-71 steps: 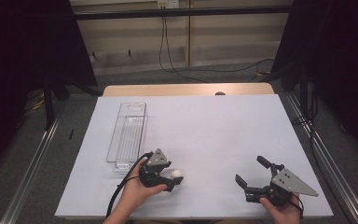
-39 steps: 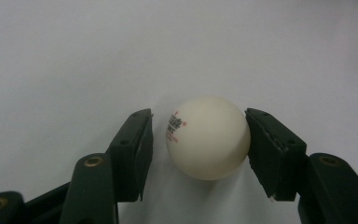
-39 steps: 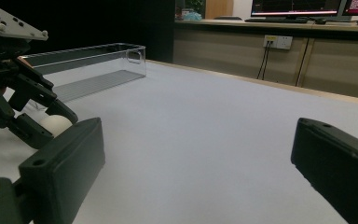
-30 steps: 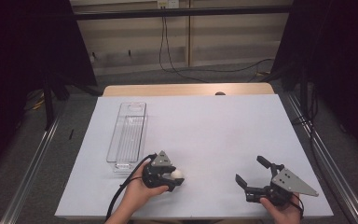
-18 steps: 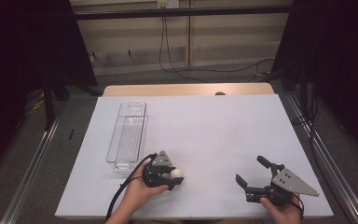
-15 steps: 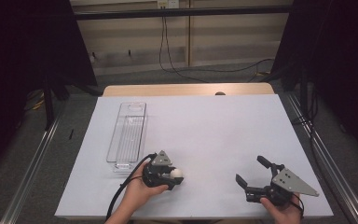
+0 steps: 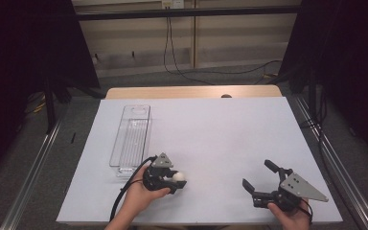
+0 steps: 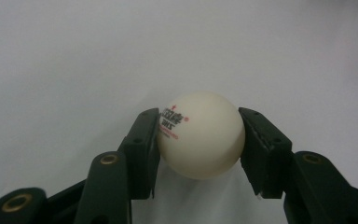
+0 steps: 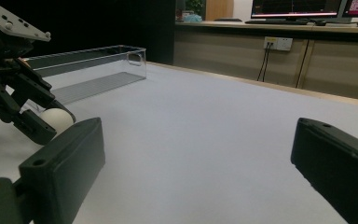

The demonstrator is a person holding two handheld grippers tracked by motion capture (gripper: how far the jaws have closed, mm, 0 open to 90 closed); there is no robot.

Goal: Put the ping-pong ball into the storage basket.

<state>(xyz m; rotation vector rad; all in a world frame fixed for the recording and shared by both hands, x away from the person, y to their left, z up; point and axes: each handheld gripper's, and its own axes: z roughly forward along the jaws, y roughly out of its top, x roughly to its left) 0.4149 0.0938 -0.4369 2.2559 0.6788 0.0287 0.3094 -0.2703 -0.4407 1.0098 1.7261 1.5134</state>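
Note:
A white ping-pong ball with red and black print sits between the black pads of my left gripper, which is shut on it, both pads pressing its sides. In the high view the left gripper holds the ball just over the white table, near its front edge. My right gripper stands open at the front right with nothing between its jaws. The right gripper view looks past that gripper to the left gripper and the ball.
A long clear plastic bin lies on the table's left side, just behind the left hand, and it appears again in the right gripper view. A wooden edge runs along the far side, with cables on the floor beyond.
The left gripper has edged slightly to the right since the oldest frame, with the ball still between its jaws. The right gripper has kept still.

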